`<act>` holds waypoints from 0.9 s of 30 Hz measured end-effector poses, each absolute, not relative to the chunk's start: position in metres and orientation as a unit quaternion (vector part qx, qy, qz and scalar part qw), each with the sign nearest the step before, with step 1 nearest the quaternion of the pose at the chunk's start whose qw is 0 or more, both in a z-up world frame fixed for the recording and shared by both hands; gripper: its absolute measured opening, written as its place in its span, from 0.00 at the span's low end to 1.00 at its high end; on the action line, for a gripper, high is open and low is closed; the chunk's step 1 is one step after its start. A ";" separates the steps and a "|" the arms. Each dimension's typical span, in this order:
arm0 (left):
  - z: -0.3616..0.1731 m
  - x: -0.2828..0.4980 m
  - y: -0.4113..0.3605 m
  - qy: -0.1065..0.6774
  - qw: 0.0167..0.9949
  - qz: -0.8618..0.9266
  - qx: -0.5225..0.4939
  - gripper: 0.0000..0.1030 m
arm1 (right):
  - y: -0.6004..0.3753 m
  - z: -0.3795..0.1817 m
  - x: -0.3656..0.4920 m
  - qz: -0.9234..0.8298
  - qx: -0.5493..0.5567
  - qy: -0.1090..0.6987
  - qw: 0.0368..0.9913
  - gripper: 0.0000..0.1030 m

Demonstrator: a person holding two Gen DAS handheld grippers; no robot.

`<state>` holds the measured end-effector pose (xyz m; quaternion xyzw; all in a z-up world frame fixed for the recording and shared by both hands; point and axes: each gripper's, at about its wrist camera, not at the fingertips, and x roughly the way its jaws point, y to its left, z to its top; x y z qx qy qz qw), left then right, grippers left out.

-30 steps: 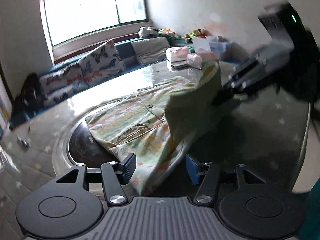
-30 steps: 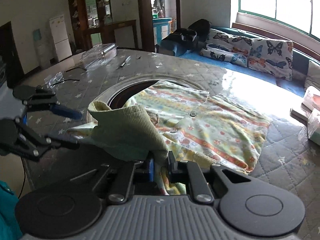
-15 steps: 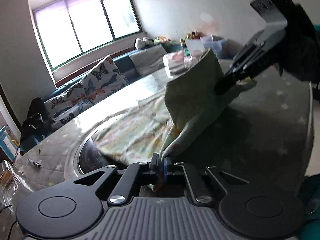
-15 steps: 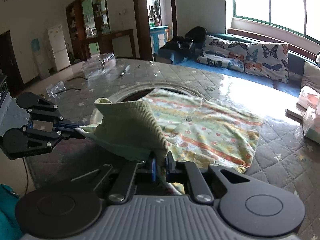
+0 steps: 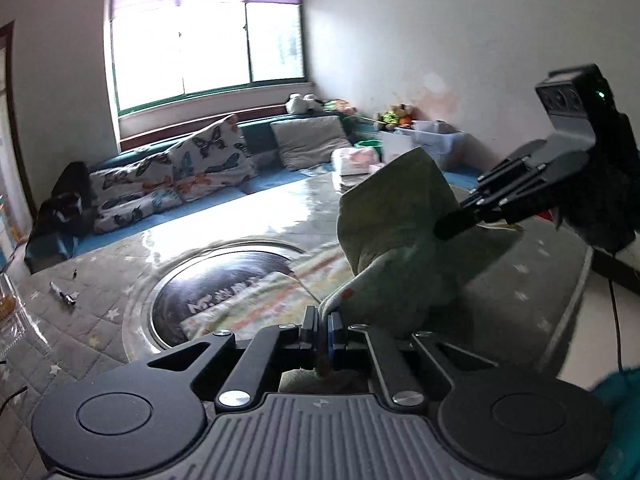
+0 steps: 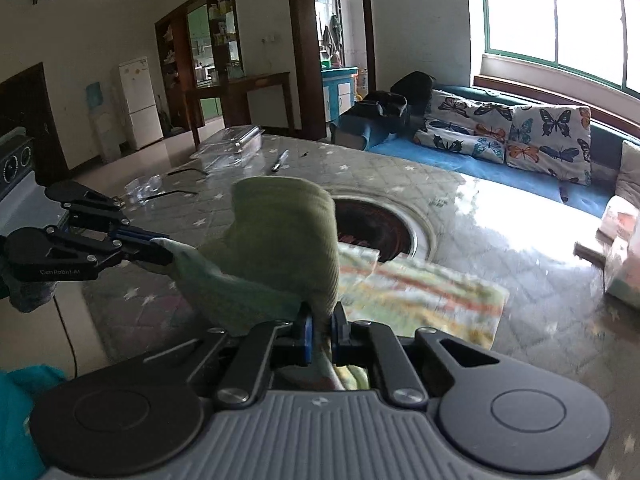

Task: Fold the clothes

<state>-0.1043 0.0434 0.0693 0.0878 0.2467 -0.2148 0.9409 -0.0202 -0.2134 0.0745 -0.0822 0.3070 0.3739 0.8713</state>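
A pale green garment (image 5: 392, 232) with a striped, printed outside hangs lifted between both grippers above the grey quilted table (image 5: 100, 320). My left gripper (image 5: 322, 322) is shut on one corner of its edge. From the right, my right gripper (image 5: 452, 226) pinches the other corner. In the right wrist view the right gripper (image 6: 320, 328) is shut on the garment (image 6: 280, 240), and the left gripper (image 6: 160, 250) holds the far corner at the left. The printed lower part (image 6: 420, 292) still lies on the table, partly over the round recess (image 5: 224, 284).
A pen (image 5: 62, 298) lies on the table at the left, and a clear plastic box (image 6: 236, 142) and a cable (image 6: 176, 192) sit at its far end. A sofa with butterfly cushions (image 5: 172, 176) runs behind. Tissue packs (image 5: 356, 160) stand at the table's right end.
The left gripper has shut on the garment's edge. Both grippers have risen, lifting the near edge off the table, and the garment has slid off part of the round recess.
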 end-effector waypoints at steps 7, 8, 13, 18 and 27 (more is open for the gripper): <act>0.065 -0.024 0.065 0.283 0.941 -0.174 0.055 0.05 | -0.181 0.071 0.062 0.359 -0.091 0.320 0.872 0.07; 0.062 -0.009 0.069 0.297 0.939 -0.168 0.044 0.05 | -0.175 0.067 0.074 0.356 -0.095 0.325 0.871 0.07; 0.034 0.048 0.082 0.347 0.927 -0.141 0.029 0.05 | -0.145 0.038 0.124 0.339 -0.105 0.357 0.864 0.07; 0.000 0.076 0.090 0.386 0.916 -0.110 0.010 0.09 | -0.130 -0.004 0.156 0.310 -0.093 0.393 0.861 0.10; -0.014 0.085 0.097 0.398 0.915 -0.066 0.011 0.18 | -0.160 0.001 0.154 0.262 -0.074 0.364 0.891 0.22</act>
